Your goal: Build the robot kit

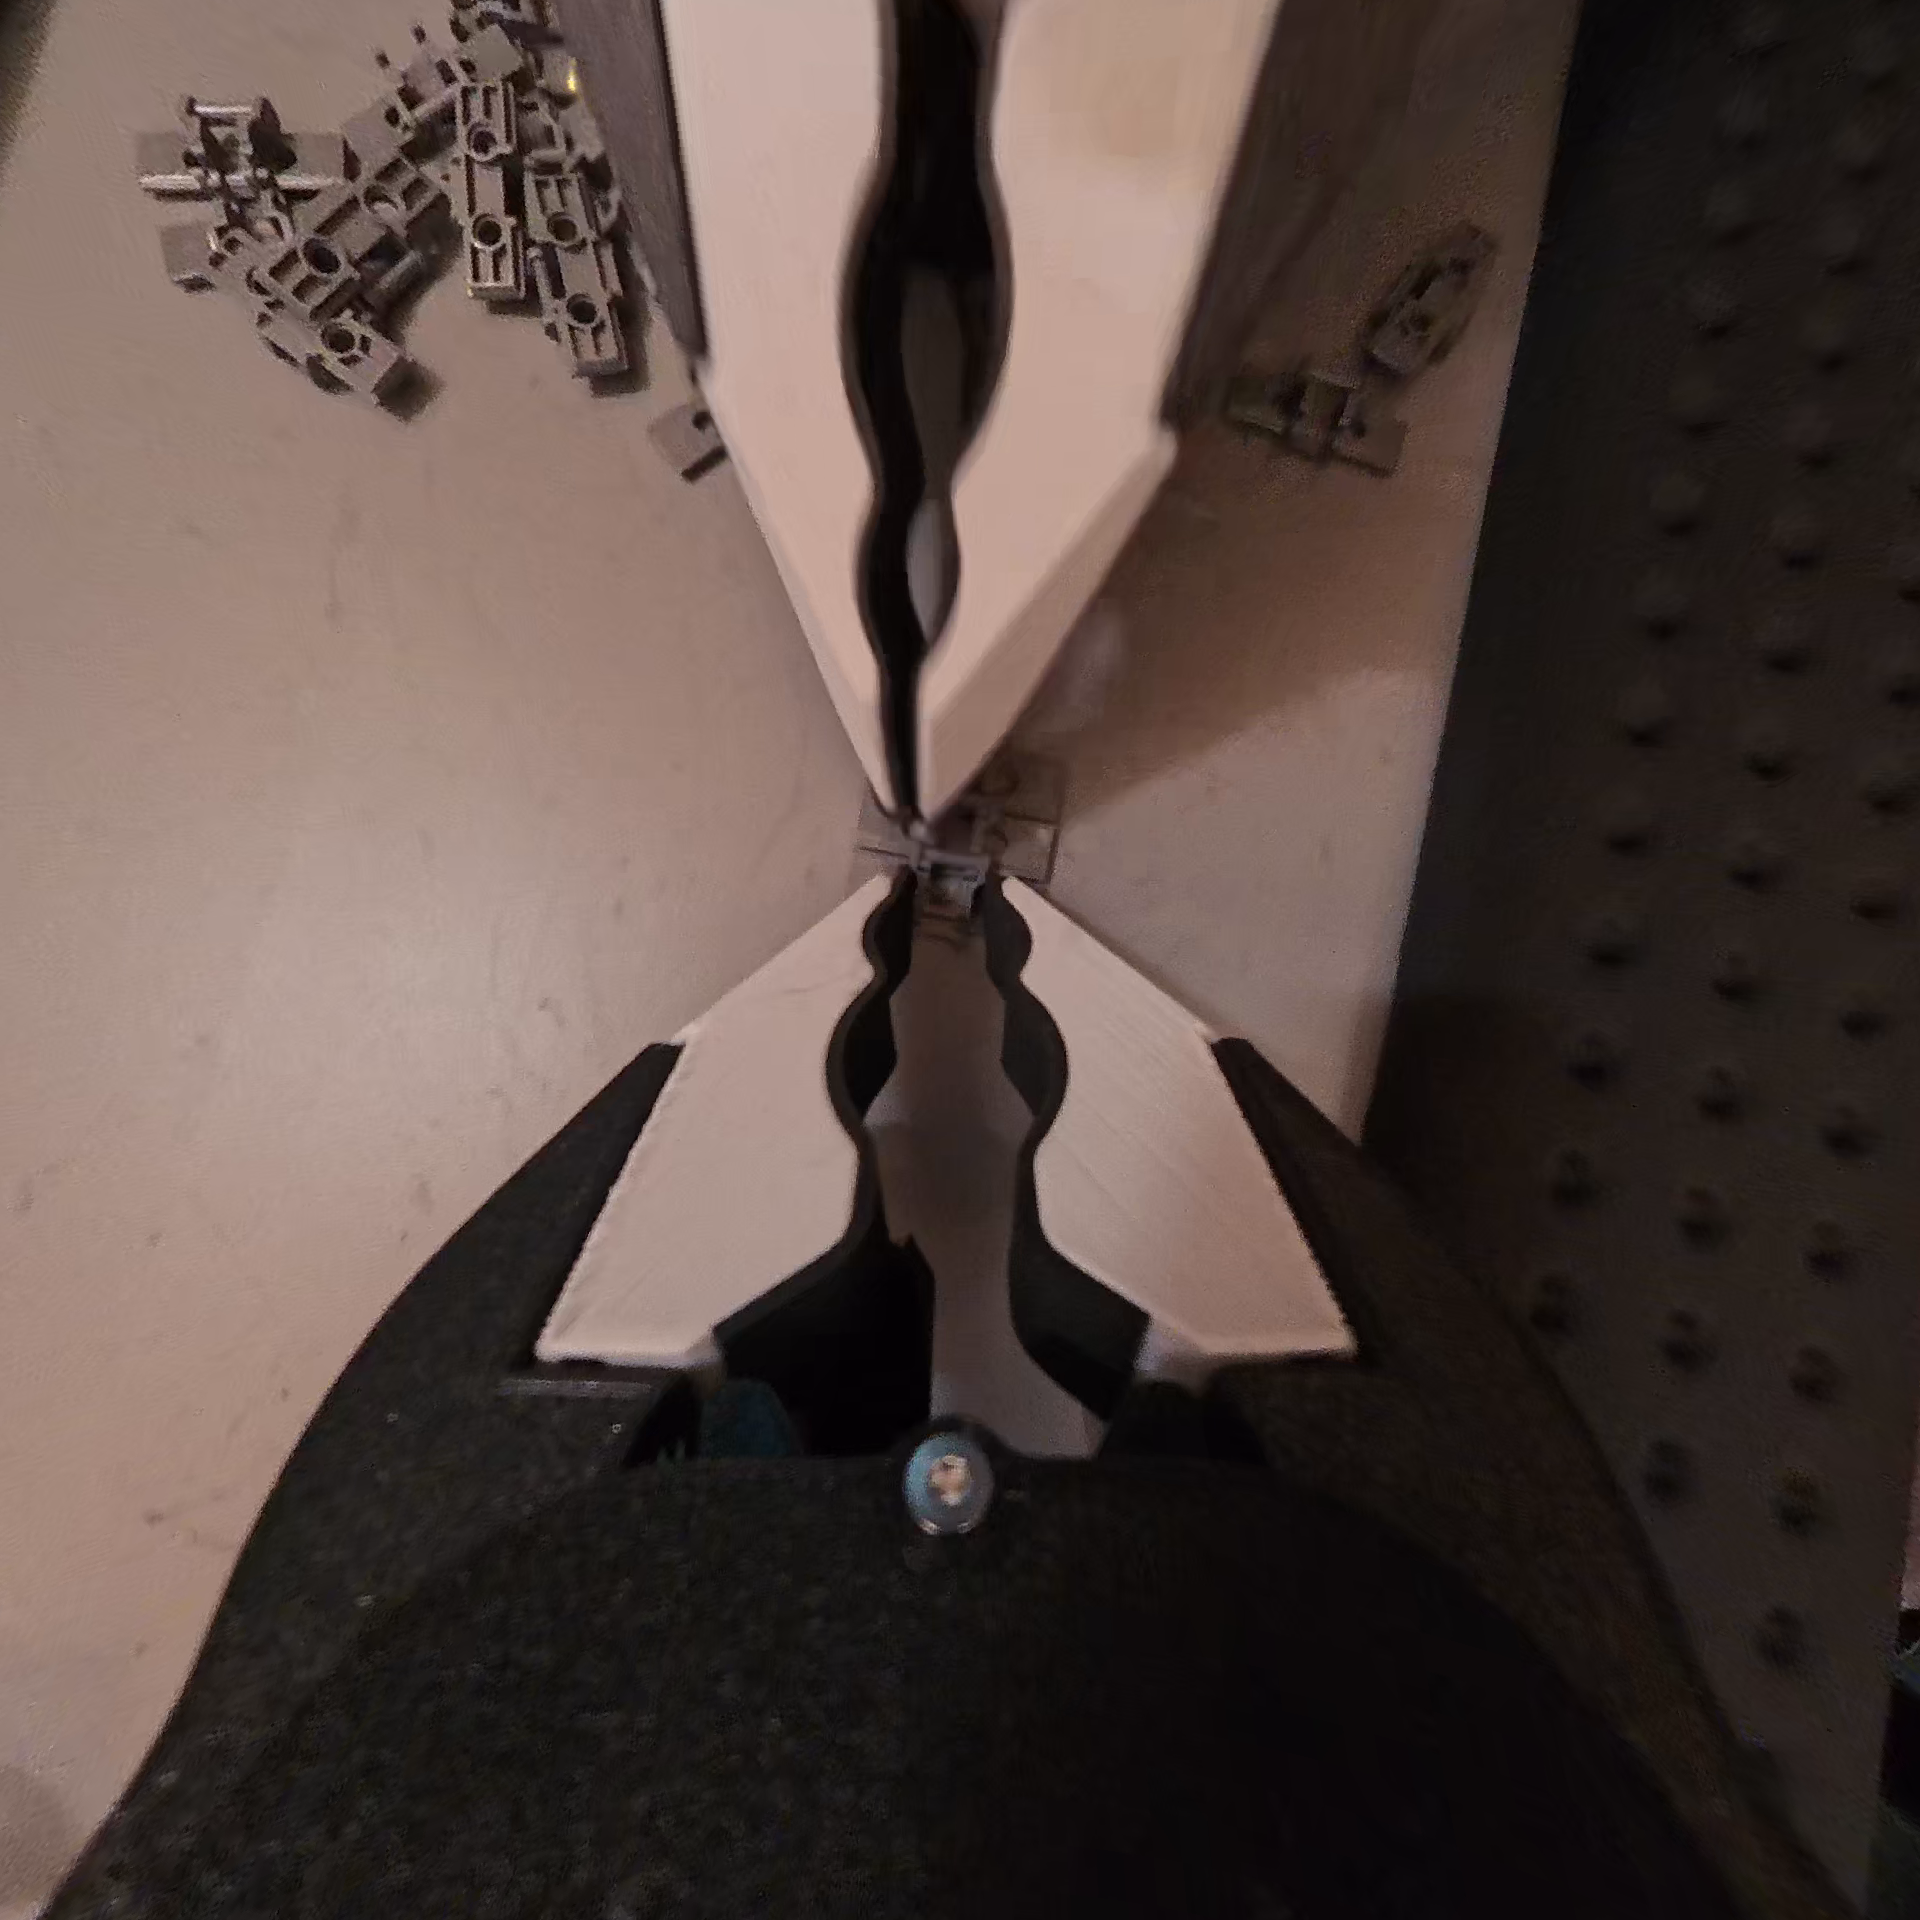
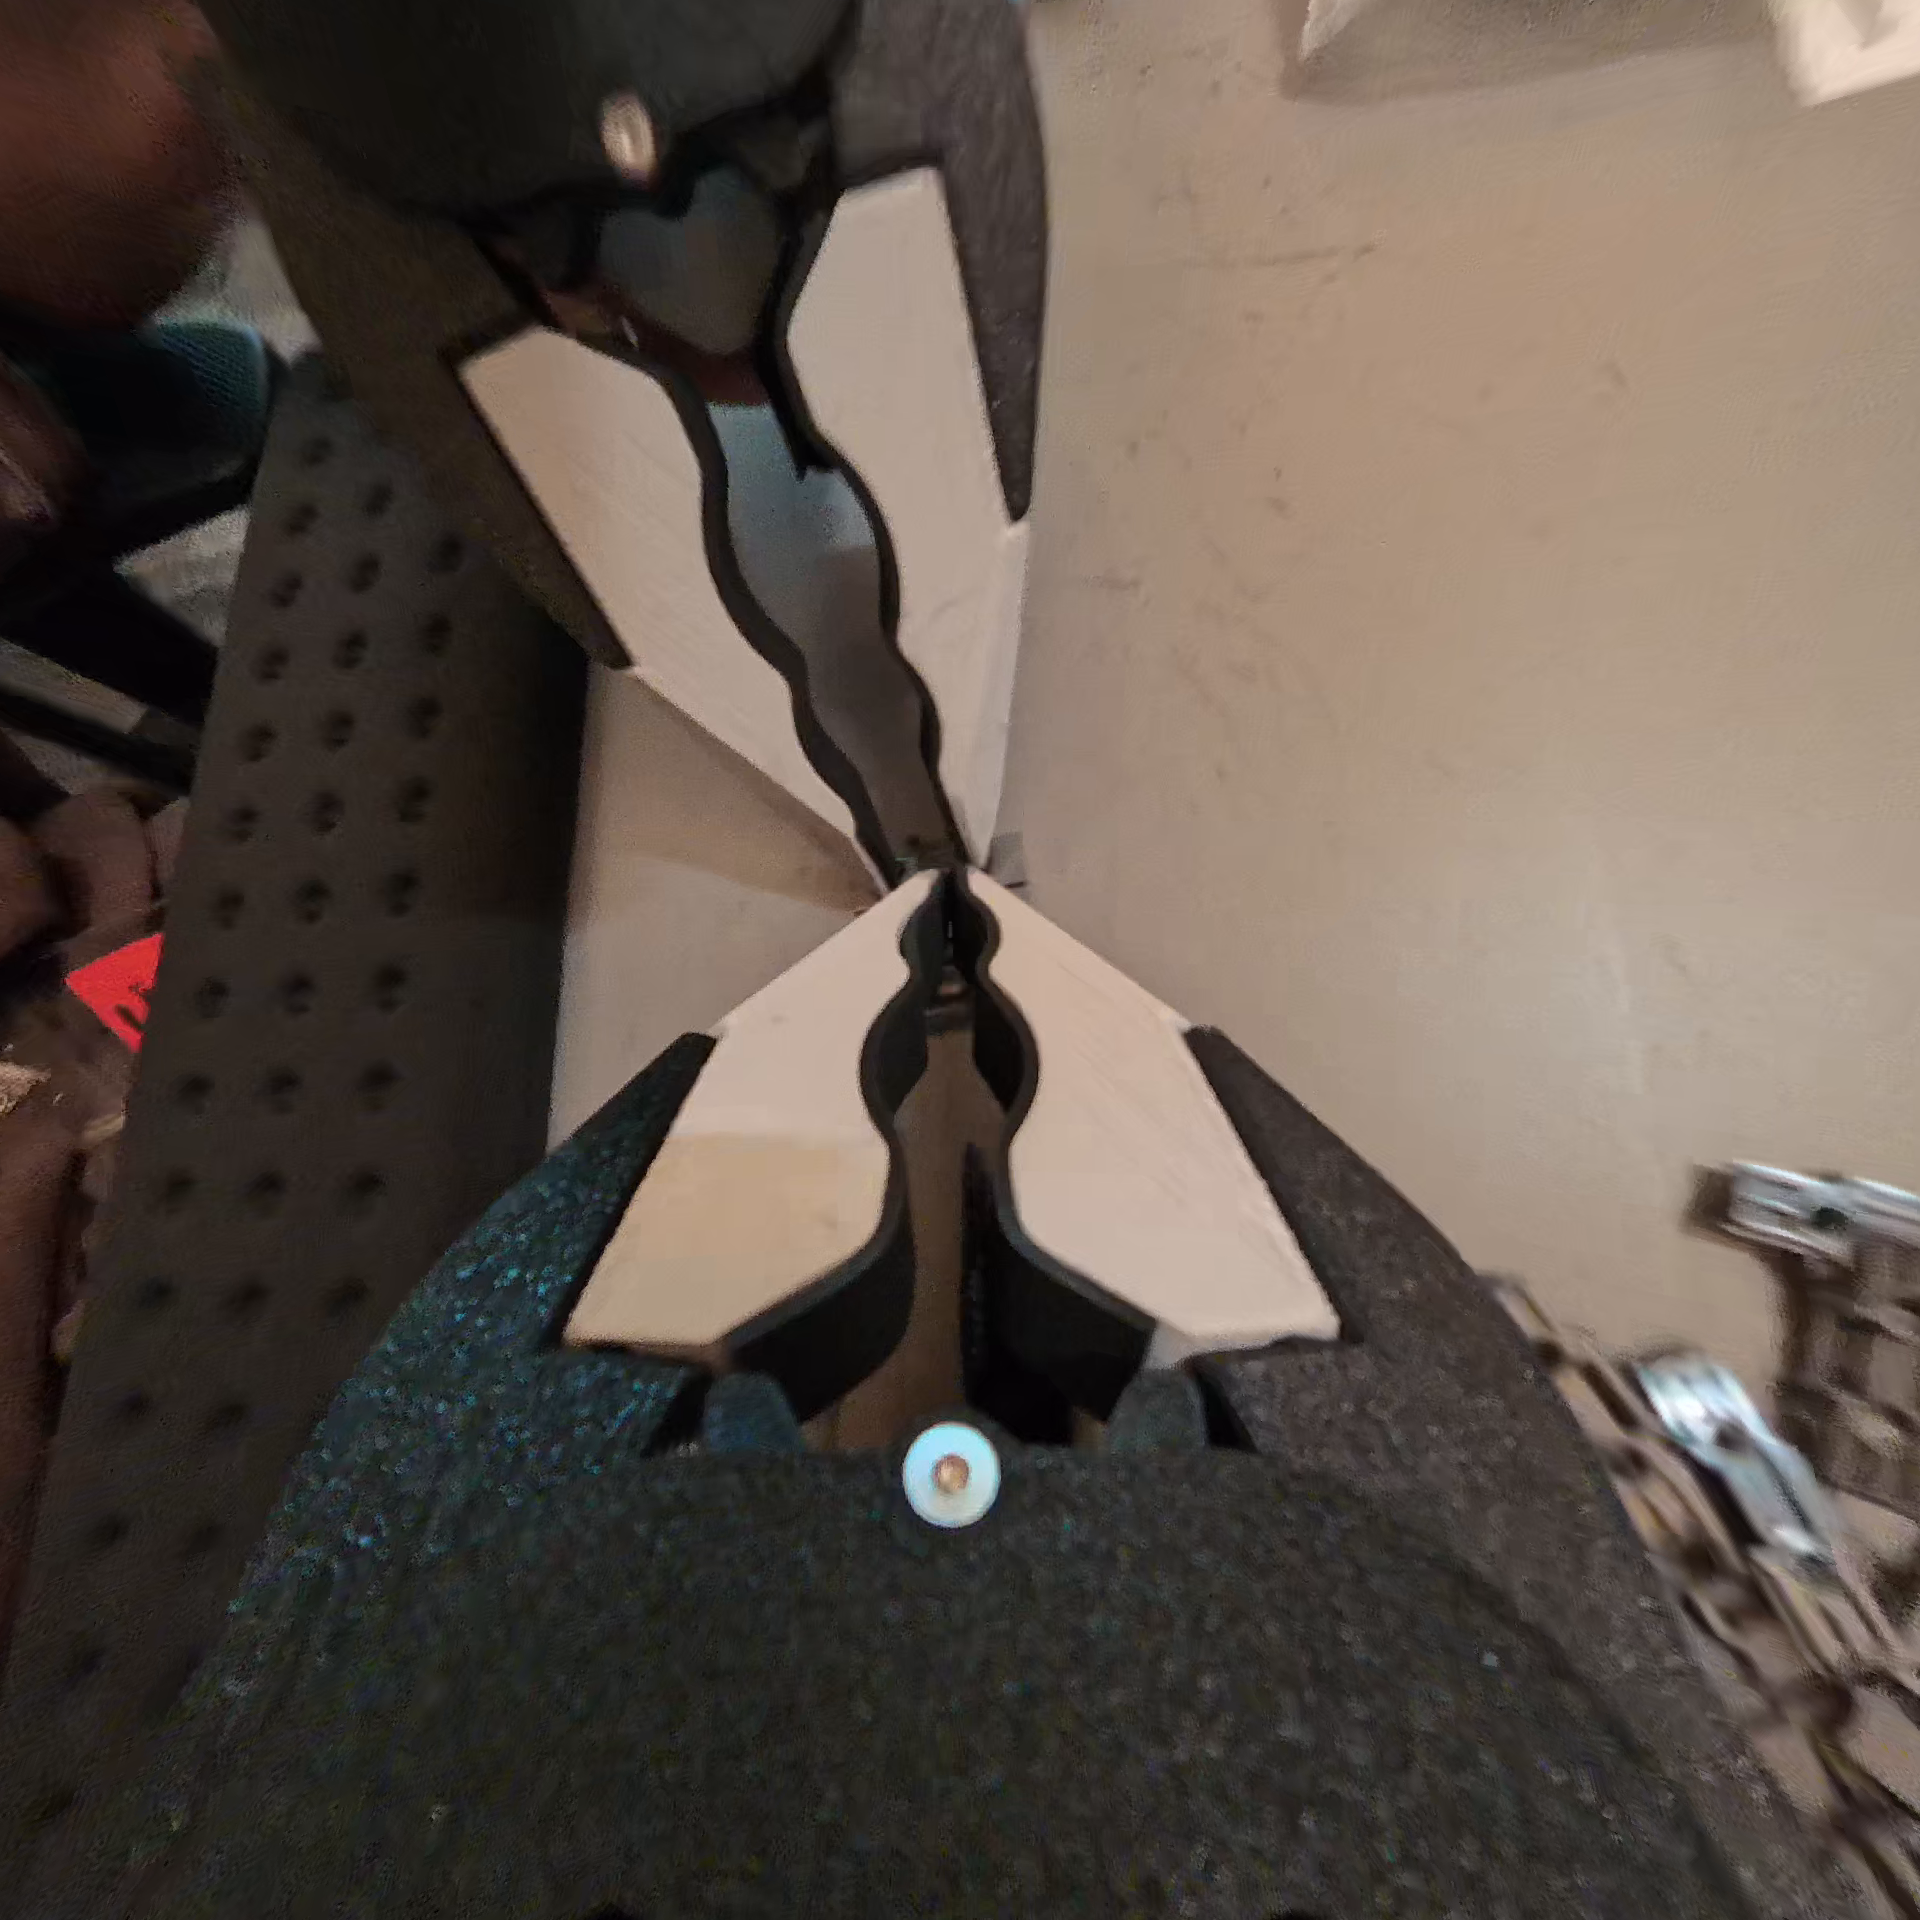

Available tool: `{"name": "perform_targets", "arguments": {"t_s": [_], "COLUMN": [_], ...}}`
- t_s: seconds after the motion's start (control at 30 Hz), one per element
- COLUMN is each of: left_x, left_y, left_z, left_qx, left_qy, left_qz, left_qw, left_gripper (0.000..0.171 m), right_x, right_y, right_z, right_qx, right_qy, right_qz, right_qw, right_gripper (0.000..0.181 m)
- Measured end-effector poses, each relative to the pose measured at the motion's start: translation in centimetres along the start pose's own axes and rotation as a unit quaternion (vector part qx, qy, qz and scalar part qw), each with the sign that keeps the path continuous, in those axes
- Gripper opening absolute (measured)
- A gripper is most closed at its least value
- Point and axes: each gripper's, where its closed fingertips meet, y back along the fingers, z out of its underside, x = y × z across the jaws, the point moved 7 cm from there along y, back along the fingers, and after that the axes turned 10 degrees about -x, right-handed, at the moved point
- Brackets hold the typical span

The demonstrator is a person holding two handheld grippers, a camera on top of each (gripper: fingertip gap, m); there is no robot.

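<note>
My left gripper [image 1: 940, 883] reaches in from the bottom of the left wrist view, shut on a small grey plastic part [image 1: 948, 902] just above the beige table [image 1: 416, 831]. My right gripper [image 1: 902, 816] comes in from the top, tip to tip with it, shut on a thin grey cross-shaped piece [image 1: 902, 847] that meets the left's part. A flat grey plate [image 1: 1029, 821] lies just behind the tips. In the right wrist view, my right gripper [image 2: 951, 883] is shut with a thin dark piece [image 2: 951, 977] between its pads. The left gripper [image 2: 914, 847] faces it from above.
A pile of grey plastic parts [image 1: 416, 229] lies at the far left, with two loose parts [image 1: 1314, 410] at the far right. A dark perforated board [image 1: 1714, 831] borders the table; it also shows in the right wrist view [image 2: 312, 831]. Blurred metallic parts [image 2: 1818, 1299] lie lower right.
</note>
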Motion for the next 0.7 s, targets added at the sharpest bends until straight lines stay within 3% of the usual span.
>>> {"name": "perform_targets", "arguments": {"t_s": [0.13,0.37,0.7], "left_x": [0.1,0.4,0.6], "left_y": [0.0,0.1,0.9], "left_z": [0.1,0.0,-0.2], "left_qx": [0.009,0.004,0.034], "left_qy": [0.002,-0.018,-0.036], "left_qz": [-0.006,-0.021,-0.039], "left_qw": [1.000,1.000,0.998], "left_gripper": [0.014,0.013,0.013], "right_x": [0.9,-0.8,-1.2], "right_y": [3.0,0.3,0.3], "right_z": [0.7,1.3,0.9], "right_qx": [0.056,-0.019,-0.015], "right_qy": [0.003,0.077,0.113], "right_qz": [0.051,0.054,0.083], "right_qw": [0.997,0.995,0.990], "right_gripper": [0.005,0.023,0.014]}}
